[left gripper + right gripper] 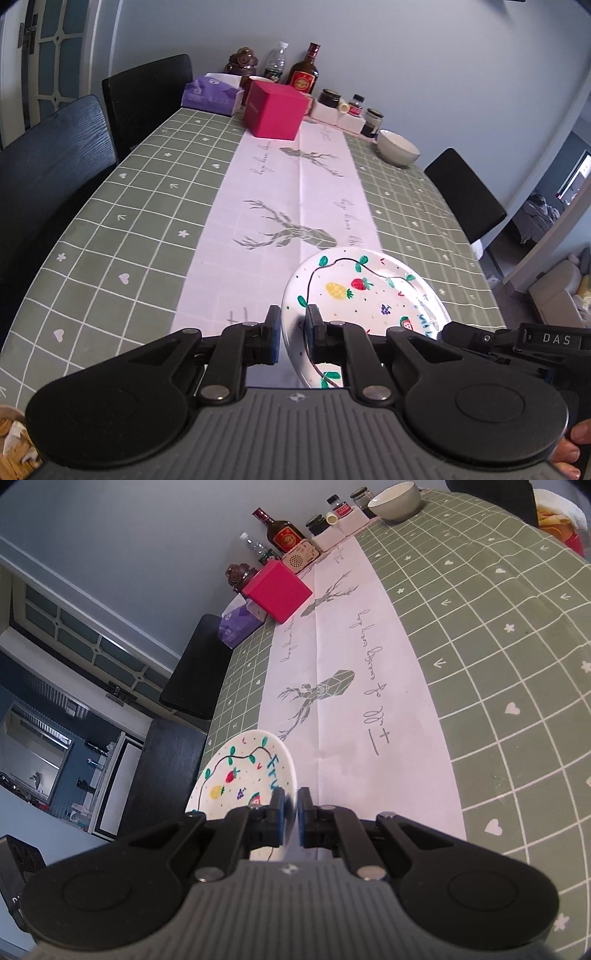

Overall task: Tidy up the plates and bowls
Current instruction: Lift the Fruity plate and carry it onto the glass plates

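A white plate (369, 291) painted with fruit and green leaves hangs tilted above the green checked table (129, 221). My left gripper (293, 317) is shut on its near left rim, one pad on each face. In the right wrist view the same plate (243, 775) stands on edge, and my right gripper (290, 801) is shut on its opposite rim. Part of the right gripper's body (480, 338) shows beyond the plate in the left wrist view. A pale empty bowl (398, 147) (395, 494) sits on the table at the far right.
A pink box (275, 110), a purple tissue pack (210, 94), bottles (304, 72) and small jars (328, 98) line the far end. A white deer-print runner (291, 206) lies down the middle. Dark chairs (48, 162) stand at both sides.
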A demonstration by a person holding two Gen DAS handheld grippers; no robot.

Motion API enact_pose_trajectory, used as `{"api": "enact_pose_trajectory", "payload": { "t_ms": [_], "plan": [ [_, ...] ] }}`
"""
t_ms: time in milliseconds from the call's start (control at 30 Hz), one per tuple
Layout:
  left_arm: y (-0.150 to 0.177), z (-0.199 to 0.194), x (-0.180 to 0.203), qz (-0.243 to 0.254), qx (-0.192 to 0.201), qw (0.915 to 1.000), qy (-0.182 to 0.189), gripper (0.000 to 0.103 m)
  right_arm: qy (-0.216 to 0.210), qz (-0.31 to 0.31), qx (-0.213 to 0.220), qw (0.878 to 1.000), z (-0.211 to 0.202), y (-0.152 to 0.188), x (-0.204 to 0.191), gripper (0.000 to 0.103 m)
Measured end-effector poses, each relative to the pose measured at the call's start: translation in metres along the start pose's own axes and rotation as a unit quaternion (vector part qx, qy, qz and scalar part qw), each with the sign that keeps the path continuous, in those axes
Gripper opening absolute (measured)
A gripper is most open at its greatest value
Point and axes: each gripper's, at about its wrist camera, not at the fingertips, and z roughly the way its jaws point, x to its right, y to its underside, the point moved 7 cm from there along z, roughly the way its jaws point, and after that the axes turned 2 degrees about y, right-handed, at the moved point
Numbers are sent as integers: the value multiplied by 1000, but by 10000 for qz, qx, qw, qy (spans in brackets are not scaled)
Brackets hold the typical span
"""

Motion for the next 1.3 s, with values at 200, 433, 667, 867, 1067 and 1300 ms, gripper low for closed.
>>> {"api": "enact_pose_trajectory", "payload": {
  "t_ms": [200,433,667,867,1067,1300],
  "plan": [
    [15,-16,28,-45,-180,9988,442,14,157,-51,101,9998,-53,6,4,5],
    [46,-39,76,217,-411,9966,683,14,520,144,78,9985,-106,34,34,5],
    [95,-39,121,559,-923,9903,870,14,988,450,-22,9941,-153,74,81,8],
    [138,-26,140,718,-1422,9842,778,11,1159,796,-257,9897,-177,107,124,7],
    [173,-4,142,882,-1753,9795,453,12,1327,955,-508,9852,-170,133,154,8],
    [193,9,139,978,-1970,9751,300,12,1503,915,-774,9814,-159,146,171,8]
  ]
}}
